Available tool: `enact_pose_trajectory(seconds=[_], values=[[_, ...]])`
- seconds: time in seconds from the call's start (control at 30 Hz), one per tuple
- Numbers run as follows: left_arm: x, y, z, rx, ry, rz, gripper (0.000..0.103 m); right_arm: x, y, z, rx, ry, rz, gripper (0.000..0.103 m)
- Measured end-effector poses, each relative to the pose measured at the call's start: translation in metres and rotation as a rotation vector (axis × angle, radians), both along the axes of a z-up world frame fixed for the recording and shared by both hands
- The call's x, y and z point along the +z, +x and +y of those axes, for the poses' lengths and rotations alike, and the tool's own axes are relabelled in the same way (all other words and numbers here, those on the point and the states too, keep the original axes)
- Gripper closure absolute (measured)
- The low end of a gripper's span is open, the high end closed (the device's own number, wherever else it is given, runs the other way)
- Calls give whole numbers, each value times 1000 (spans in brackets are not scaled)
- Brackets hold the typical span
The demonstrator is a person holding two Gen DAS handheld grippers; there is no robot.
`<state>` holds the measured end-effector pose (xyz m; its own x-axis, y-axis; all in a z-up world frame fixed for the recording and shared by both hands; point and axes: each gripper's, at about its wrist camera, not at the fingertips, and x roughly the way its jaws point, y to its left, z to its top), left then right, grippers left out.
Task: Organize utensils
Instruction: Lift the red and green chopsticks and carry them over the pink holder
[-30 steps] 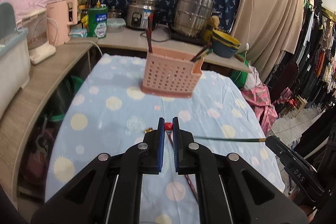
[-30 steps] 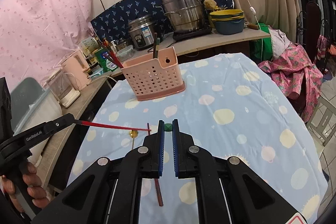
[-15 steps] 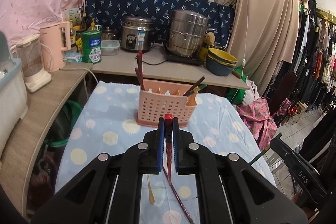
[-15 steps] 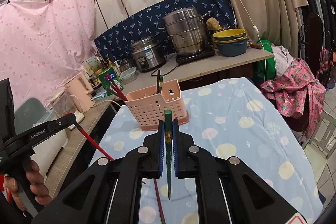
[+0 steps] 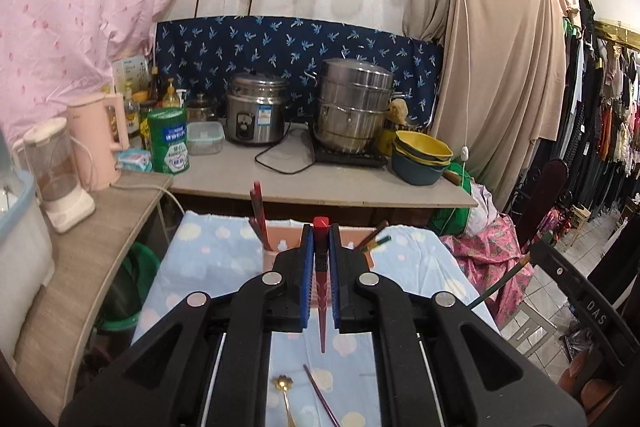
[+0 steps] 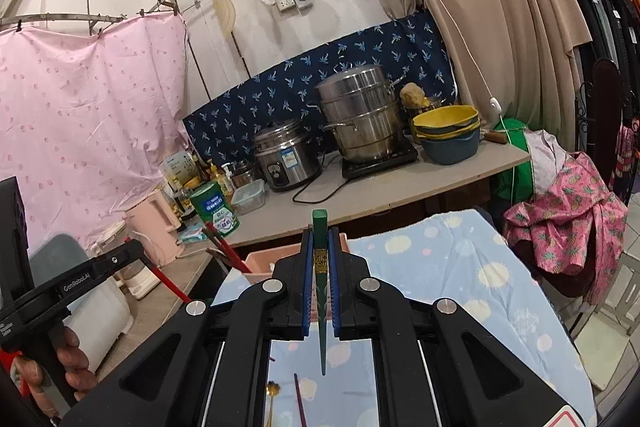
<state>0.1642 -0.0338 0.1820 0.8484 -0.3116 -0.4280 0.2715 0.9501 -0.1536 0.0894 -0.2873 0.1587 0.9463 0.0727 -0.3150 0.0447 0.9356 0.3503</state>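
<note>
My left gripper (image 5: 320, 239) is shut on a red chopstick (image 5: 320, 287) that hangs tip down above the table. My right gripper (image 6: 320, 243) is shut on a green chopstick (image 6: 321, 291), also tip down. The pink perforated utensil basket (image 5: 276, 257) stands just beyond the left gripper, mostly hidden by the fingers; it holds dark red chopsticks (image 5: 258, 215) at its left and more at its right (image 5: 374, 233). The basket's rim also shows in the right wrist view (image 6: 260, 263). A gold spoon (image 5: 283, 387) and a dark chopstick (image 5: 320, 399) lie on the blue dotted tablecloth (image 5: 208, 259).
A counter (image 5: 320, 183) behind the table carries a rice cooker (image 5: 256, 115), a steel steamer pot (image 5: 354, 107), stacked bowls (image 5: 422, 157) and a green tin (image 5: 169, 141). A side shelf on the left holds a kettle (image 5: 98, 143) and a blender (image 5: 56, 175). Clothes hang on the right.
Both grippers have risen from the table and tilted up, each carrying its chopstick. The chopsticks now hang well above the cloth and the basket sits low behind the fingers.
</note>
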Motion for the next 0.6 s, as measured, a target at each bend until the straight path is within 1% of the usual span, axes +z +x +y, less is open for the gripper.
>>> enact_pose_trajectory(seconds=[0.37, 0.47, 0.6], values=[[41, 49, -5, 37, 2, -99, 96, 41, 61, -2, -1, 21, -103, 96], [46, 63, -6, 44, 5, -113, 96, 49, 78, -1, 3, 34, -123, 96], [48, 81, -8, 57, 24, -129, 96, 55, 103, 6, 4, 19, -143, 96]])
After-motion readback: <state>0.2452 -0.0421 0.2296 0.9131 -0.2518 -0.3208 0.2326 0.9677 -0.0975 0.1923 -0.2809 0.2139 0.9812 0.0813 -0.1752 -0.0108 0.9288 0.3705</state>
